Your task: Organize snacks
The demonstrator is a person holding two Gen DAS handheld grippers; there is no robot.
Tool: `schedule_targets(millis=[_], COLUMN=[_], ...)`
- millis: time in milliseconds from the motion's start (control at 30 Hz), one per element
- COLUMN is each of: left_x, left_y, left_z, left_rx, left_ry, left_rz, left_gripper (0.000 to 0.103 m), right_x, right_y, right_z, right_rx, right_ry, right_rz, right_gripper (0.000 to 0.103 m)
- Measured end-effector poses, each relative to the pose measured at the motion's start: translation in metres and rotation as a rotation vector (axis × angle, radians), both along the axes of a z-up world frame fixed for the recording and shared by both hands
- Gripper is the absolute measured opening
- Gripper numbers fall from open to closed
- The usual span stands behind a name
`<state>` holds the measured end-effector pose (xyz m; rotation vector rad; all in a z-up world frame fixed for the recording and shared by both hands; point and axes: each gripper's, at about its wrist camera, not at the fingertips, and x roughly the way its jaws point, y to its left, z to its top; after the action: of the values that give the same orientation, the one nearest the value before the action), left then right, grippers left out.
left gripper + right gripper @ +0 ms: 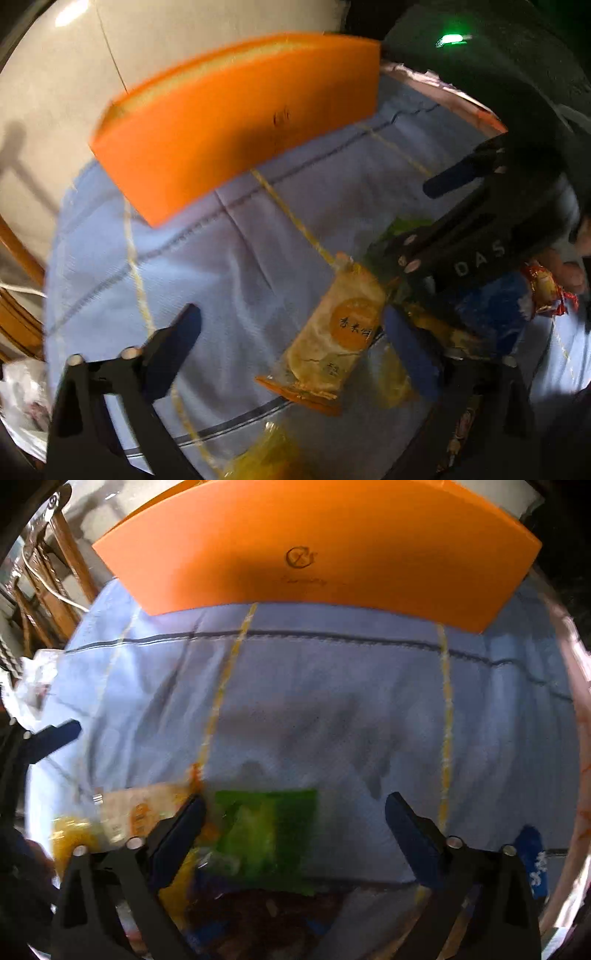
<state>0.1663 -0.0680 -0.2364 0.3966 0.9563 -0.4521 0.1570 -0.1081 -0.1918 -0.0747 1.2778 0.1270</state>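
Observation:
An orange box stands at the far side of a table with a light blue cloth; it also shows in the right wrist view. A beige snack packet with an orange circle lies just left of my left gripper's right finger. My left gripper is open and empty above the cloth. My right gripper is open and empty over a green snack packet. The right gripper's body shows in the left wrist view. A pile of snacks lies under both grippers.
A yellow packet lies near the front edge. A blue packet and a red-and-yellow packet lie to the right. Dark brown packets sit below the green one. Wooden chairs stand at the left.

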Motion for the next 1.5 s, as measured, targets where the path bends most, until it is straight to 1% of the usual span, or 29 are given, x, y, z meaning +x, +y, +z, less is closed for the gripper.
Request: schedule_targets(millis=[33, 67, 100, 200, 267, 300, 333, 367, 400, 433, 467, 567, 600, 667, 700, 733, 800, 833, 900, 967, 1000, 1033, 1100, 1133, 1200, 1233, 1300, 1433, 1500], left_x=[0.005, 0.010, 0.008, -0.020, -0.033, -0.031, -0.021, -0.013, -0.003, 0.006, 0.009, 0.021, 0.025, 0.026, 0.028, 0.036, 0.056, 0.069, 0.090, 0.108, 0.116, 0.117, 0.115, 0.116, 0.114, 0.111, 0.107, 0.100, 0.103], left_y=[0.003, 0.004, -0.001, -0.026, -0.038, -0.040, -0.036, -0.030, -0.025, -0.021, -0.023, -0.027, -0.028, -0.033, -0.034, -0.032, -0.029, -0.028, -0.030, -0.039, -0.043, -0.045, -0.045, -0.048, -0.039, -0.033, -0.017, 0.002, 0.003], left_z=[0.000, 0.000, 0.001, 0.002, -0.009, -0.016, -0.023, -0.022, -0.023, -0.021, -0.021, -0.017, -0.009, 0.018, 0.032, 0.049, 0.080, 0.101, 0.128, 0.150, 0.158, 0.162, 0.165, 0.164, 0.160, 0.161, 0.159, 0.158, 0.153], left_rx=[-0.067, -0.139, -0.129, 0.048, 0.155, 0.203, 0.201, 0.140, 0.063, 0.008, 0.030, 0.037, 0.019, 0.026, 0.029, 0.015, -0.024, -0.094, -0.192, -0.207, -0.215, -0.224, -0.217, -0.200, -0.194, -0.204, -0.206, -0.206, -0.203], left_ry=[0.055, 0.112, 0.117, 0.003, -0.051, -0.067, -0.050, 0.004, 0.078, 0.114, 0.103, 0.156, 0.154, 0.066, 0.034, 0.004, -0.058, -0.089, -0.116, -0.165, -0.181, -0.188, -0.196, -0.197, -0.179, -0.167, -0.144, -0.124, -0.111], left_rz=[0.000, -0.011, -0.029, -0.155, -0.226, -0.218, -0.179, -0.150, -0.124, -0.085, -0.078, -0.065, -0.055, 0.000, 0.037, 0.088, 0.208, 0.273, 0.321, 0.341, 0.345, 0.343, 0.330, 0.328, 0.335, 0.340, 0.356, 0.373, 0.384], left_gripper=[0.058, 0.034, 0.031, 0.030, 0.057, 0.083, 0.085, 0.075, 0.056, 0.046, 0.035, 0.035, 0.035, 0.035, 0.035, 0.035, 0.035, 0.035, 0.035, 0.035, 0.035, 0.035, 0.035, 0.035, 0.035, 0.035, 0.035, 0.035, 0.035], right_x=[-0.003, -0.007, -0.011, -0.019, -0.022, -0.025, -0.028, -0.031, -0.034, -0.037, -0.040, -0.050, -0.053, -0.055, -0.056, -0.053, -0.041, -0.035, -0.014, -0.001, 0.004, 0.000, -0.003, -0.003, -0.010, -0.003, 0.006, 0.021, 0.030], right_y=[-0.001, 0.001, 0.003, -0.006, -0.014, -0.016, -0.019, -0.021, -0.025, -0.030, -0.035, -0.034, -0.033, -0.040, -0.046, -0.052, -0.063, -0.068, -0.074, -0.083, -0.083, -0.084, -0.075, -0.067, -0.058, -0.050, -0.043, -0.036, -0.033], right_z=[-0.001, 0.001, 0.003, 0.007, 0.007, 0.006, 0.006, 0.006, 0.007, 0.008, 0.009, 0.032, 0.045, 0.073, 0.087, 0.107, 0.145, 0.157, 0.178, 0.187, 0.188, 0.188, 0.174, 0.162, 0.126, 0.113, 0.067, 0.023, 0.010], right_rx=[0.025, 0.012, -0.009, 0.036, 0.027, 0.017, 0.025, 0.037, 0.053, 0.073, 0.082, 0.011, -0.005, 0.043, 0.066, 0.085, 0.093, 0.093, 0.085, 0.161, 0.166, 0.150, 0.128, 0.119, 0.058, 0.041, -0.034, 0.009, 0.033], right_ry=[-0.012, -0.027, -0.037, -0.015, -0.017, -0.017, -0.015, -0.007, -0.001, 0.004, 0.004, -0.056, -0.094, -0.147, -0.179, -0.232, -0.328, -0.359, -0.415, -0.417, -0.419, -0.425, -0.405, -0.398, -0.399, -0.379, -0.296, -0.270, -0.211], right_rz=[0.001, 0.003, 0.025, 0.011, -0.007, -0.007, -0.010, -0.019, -0.035, -0.052, -0.063, -0.047, -0.029, -0.055, -0.071, -0.079, -0.097, -0.102, -0.121, -0.136, -0.138, -0.123, -0.064, -0.030, 0.039, 0.063, 0.062, 0.049, 0.045], right_gripper=[0.061, 0.046, 0.043, 0.036, 0.035, 0.035, 0.035, 0.034, 0.034, 0.033, 0.033, 0.032, 0.032, 0.030, 0.025, 0.004, 0.007, 0.007, 0.001, 0.000, 0.000, 0.006, 0.062, 0.100, 0.100, 0.099, 0.099, 0.099, 0.099])
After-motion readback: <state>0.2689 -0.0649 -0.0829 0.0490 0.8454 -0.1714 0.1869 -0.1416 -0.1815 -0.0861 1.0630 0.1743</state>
